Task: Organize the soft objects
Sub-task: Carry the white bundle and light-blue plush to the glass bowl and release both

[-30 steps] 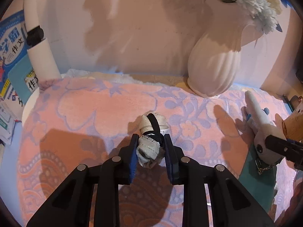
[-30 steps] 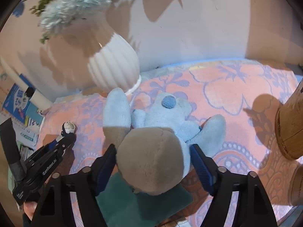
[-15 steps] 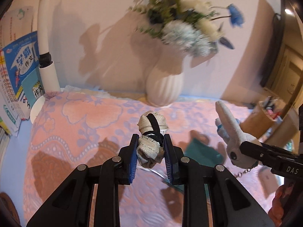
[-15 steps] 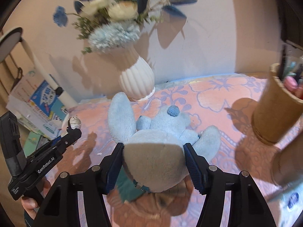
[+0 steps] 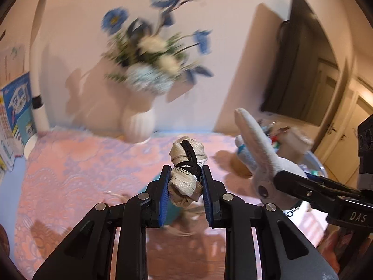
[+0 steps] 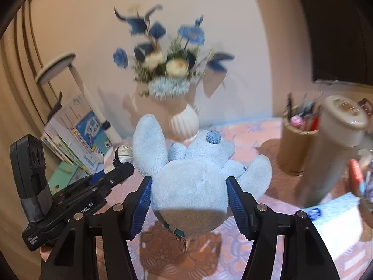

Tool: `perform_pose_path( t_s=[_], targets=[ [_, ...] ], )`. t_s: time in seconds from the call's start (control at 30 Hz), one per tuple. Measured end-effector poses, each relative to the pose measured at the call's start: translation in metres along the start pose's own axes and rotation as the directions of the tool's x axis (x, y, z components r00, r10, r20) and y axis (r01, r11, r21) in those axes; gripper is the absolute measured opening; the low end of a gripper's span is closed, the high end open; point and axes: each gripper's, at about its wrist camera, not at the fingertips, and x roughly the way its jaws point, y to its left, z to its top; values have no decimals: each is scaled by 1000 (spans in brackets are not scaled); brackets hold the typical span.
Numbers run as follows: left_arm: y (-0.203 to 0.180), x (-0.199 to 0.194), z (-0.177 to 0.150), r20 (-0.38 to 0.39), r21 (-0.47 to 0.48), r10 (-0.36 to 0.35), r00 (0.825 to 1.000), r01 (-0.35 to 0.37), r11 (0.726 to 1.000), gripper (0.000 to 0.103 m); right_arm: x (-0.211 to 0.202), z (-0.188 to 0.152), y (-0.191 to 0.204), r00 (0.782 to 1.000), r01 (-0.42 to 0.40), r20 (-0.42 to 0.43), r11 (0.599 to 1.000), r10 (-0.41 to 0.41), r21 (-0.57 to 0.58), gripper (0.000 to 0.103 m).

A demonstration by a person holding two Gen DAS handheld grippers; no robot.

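Only right view shows pen cup [image 6: 297, 144], left tongs [image 5: 185, 187] — beige bundle [image 5: 185, 175] gripped.

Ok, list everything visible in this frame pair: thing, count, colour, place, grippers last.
plush rabbit: one, pale blue, held in right gripper above cloth
sock bundle: one, beige with black band, held in left gripper
cloth: one, pink with lilac flowers, covering surface
vase: one, white ribbed, blue and white flowers, by wall
books: several, blue and white, at the cloth's left edge
pen holder: one, tan, right
tall canister: one, tan, right
left gripper: black, blue pads, shut on bundle
right gripper: same, shut on rabbit
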Motion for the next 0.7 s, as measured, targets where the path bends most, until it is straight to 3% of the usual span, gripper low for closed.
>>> perform_pose_path(
  t_s=[0.13, 0.23, 0.33, 0.47, 0.53, 0.6, 0.7],
  targets=[
    [-43, -13, 5, 28, 37, -48, 998, 47, 998, 22, -37, 1, -15, 998, 29, 53, 999, -29, 15, 62],
    [-74, -17, 10, 41, 66, -88, 995, 85, 994, 22, -62, 1, -36, 997, 57, 46, 997, -59, 56, 62],
    [-112, -19, 16, 46, 108, -180, 983, 175, 979, 22, -91, 2, -59, 994, 58, 88, 993, -67, 100, 62],
    [-172, -5, 24, 13, 167, -266, 964, 260, 951, 22, -141, 7, -104, 964, 167, 183, 973, -194, 157, 54],
    [-202, 4, 26, -7, 205, -290, 957, 285, 936, 22, -156, 8, -128, 949, 202, 203, 959, -242, 199, 43],
    [-237, 19, 25, -28, 240, -313, 949, 311, 920, 22, -171, 5, -168, 937, 214, 211, 935, -278, 283, 42],
    [-276, 58, 22, -62, 251, -299, 952, 304, 919, 22, -159, 9, -219, 922, 269, 192, 912, -336, 309, 42]
  ],
)
